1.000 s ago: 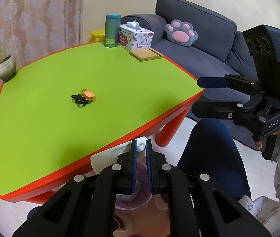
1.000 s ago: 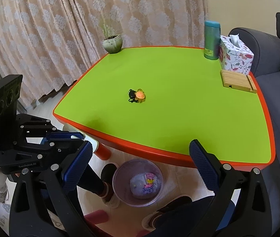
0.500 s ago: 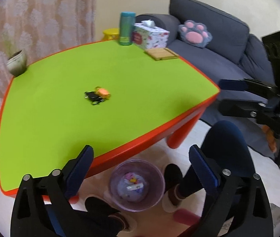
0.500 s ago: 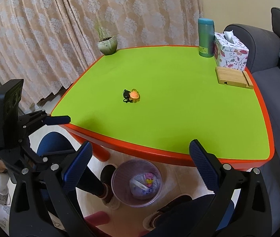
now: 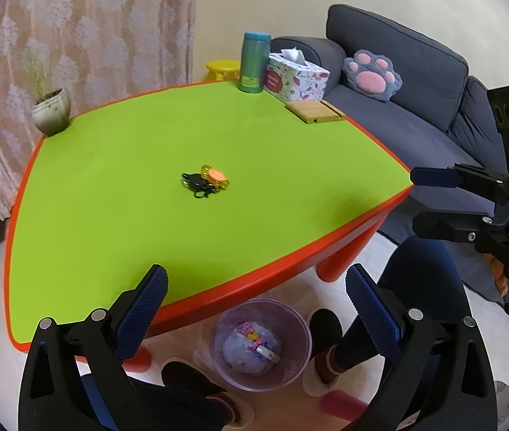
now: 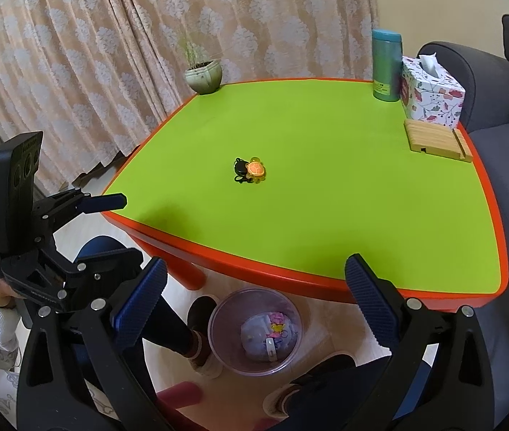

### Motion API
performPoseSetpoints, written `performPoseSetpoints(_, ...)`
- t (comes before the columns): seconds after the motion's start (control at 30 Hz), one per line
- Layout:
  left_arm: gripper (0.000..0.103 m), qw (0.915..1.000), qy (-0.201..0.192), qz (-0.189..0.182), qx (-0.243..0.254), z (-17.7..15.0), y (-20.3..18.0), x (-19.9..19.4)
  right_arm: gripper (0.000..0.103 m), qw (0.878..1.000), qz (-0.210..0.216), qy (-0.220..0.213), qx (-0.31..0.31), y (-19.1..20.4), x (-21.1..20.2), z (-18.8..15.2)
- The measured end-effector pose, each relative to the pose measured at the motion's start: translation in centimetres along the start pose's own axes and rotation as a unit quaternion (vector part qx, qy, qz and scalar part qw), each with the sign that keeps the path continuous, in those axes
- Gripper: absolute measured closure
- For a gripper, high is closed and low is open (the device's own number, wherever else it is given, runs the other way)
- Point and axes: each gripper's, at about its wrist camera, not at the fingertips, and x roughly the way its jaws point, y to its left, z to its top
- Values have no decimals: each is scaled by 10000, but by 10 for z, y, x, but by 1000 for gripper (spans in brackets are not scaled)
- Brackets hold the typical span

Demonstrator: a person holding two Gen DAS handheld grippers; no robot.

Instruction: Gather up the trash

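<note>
In the left wrist view, the left gripper (image 5: pixel 256 305) is held wide apart and empty above the translucent purple plastic bin (image 5: pixel 260 343) on the floor; crumpled trash (image 5: pixel 251 346) lies inside, probably dropped there. A small orange turtle keychain (image 5: pixel 206 179) is left on the lime-green table with orange rim (image 5: pixel 290 273).

In the right wrist view, the right gripper (image 6: pixel 256 301) is also spread and empty. A patterned beige curtain (image 6: pixel 110 36) is seen behind.
</note>
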Motion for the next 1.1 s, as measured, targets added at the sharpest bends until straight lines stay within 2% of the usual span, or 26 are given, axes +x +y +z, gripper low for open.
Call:
performPoseSetpoints(0.27,8,9995,-203,134,-202,9,19,-4,5,9999,158,-4,9,0,10,17)
performPoseSetpoints(0.57,8,9985,-364,219,-358,19,39,-4,5,9993,217,120,-270,-1,34,55)
performPoseSetpoints(0.9,8,9979,-363,298,-451,29,55,2,5,9952,87,609,-757,0,91,102)
performPoseSetpoints(1.1,8,9974,-380,323,-527,29,59,2,5,9919,275,959,-782,-2,132,124)
